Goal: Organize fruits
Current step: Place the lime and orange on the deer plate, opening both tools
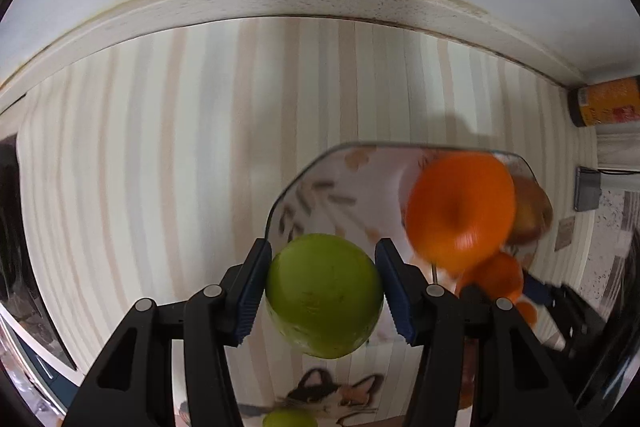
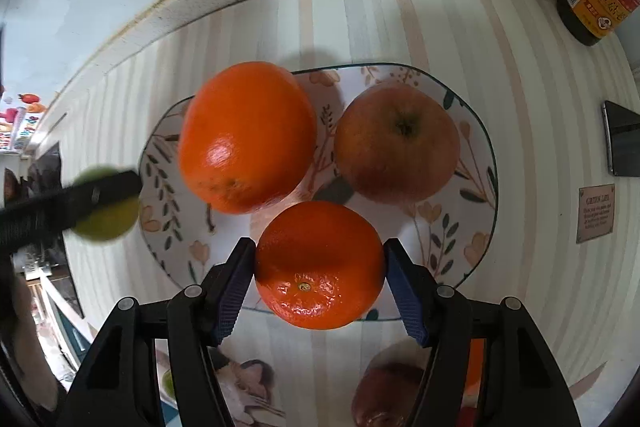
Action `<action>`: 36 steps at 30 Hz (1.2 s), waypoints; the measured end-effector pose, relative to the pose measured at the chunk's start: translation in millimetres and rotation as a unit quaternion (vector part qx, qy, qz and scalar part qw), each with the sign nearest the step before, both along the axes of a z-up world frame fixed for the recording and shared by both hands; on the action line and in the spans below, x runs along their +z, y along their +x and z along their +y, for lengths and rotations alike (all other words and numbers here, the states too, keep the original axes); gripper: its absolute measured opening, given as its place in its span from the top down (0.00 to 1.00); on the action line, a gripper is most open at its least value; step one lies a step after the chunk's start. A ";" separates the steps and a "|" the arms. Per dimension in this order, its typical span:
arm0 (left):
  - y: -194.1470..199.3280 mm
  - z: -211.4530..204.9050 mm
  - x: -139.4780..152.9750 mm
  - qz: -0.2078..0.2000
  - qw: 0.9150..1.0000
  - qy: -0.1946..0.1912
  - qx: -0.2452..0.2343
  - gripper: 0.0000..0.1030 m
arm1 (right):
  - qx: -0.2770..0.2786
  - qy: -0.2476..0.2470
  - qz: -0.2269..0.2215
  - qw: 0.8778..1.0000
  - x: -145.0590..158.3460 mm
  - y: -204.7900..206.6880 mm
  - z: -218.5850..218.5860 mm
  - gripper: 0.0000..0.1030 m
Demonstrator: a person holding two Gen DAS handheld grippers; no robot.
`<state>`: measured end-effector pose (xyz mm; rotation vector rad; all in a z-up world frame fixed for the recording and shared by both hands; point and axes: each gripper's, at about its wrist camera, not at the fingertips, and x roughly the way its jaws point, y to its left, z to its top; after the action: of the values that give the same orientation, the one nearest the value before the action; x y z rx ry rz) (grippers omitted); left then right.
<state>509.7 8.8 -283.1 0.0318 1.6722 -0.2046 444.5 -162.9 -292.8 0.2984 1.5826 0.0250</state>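
Two wrist views. Left wrist: the left gripper (image 1: 323,294) clamps a green fruit (image 1: 324,295) above the striped cloth (image 1: 160,147), at the patterned plate's (image 1: 320,183) edge.

Right wrist: the right gripper (image 2: 320,285) clasps an orange (image 2: 319,265) over the plate, near a larger orange (image 2: 246,137) and an apple (image 2: 396,143). Both fruits seem mid-carry; next, lower and release. Lower-edge objects are cut off.

Green guava (image 1: 324,295); bright orange oranges (image 2: 318,267); red-yellow apple (image 2: 396,143). Plate (image 2: 480,227): white, leaf-and-flower print, dark rim. Tablecloth (image 1: 160,147): cream, beige stripes.
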 end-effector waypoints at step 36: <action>-90.8 30.0 79.3 -0.126 0.992 0.016 0.009 0.14 | 0.020 -0.073 -0.072 0.995 70.2 -64.7 1.8 0.06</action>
<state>418.9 38.8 -203.8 0.0643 1.4231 -0.1542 379.8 -161.1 -222.6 0.1466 1.4380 -0.0361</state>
